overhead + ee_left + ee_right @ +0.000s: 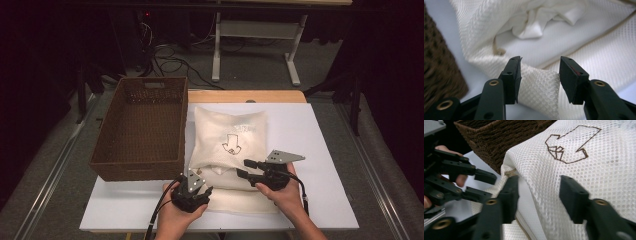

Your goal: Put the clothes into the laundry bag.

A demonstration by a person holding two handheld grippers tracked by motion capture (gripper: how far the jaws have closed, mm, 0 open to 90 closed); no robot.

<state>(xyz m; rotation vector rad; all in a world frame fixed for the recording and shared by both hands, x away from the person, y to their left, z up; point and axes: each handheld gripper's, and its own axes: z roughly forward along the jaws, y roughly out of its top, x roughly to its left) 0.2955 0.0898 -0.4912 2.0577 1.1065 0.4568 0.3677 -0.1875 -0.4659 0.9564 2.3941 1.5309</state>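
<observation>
So the thing here is a white mesh laundry bag (230,142) lying flat on the white table (320,150), just right of the brown wicker basket (142,127), with its open mouth facing the person and some white cloth (534,22) bunched inside. It looks light and totally floppy, so no stiffness to count on; the mesh weave should give the pads decent bite, though.

The left gripper (540,80) has its jaws about half open with a fold of the bag's lower edge sitting between them, not pinched as far as I can tell. The right gripper (539,200) is half open too, straddling the upper layer at the mouth.

I'd grab it by the hemmed rim at both corners of the opening, otherwise it'll just sag.
</observation>
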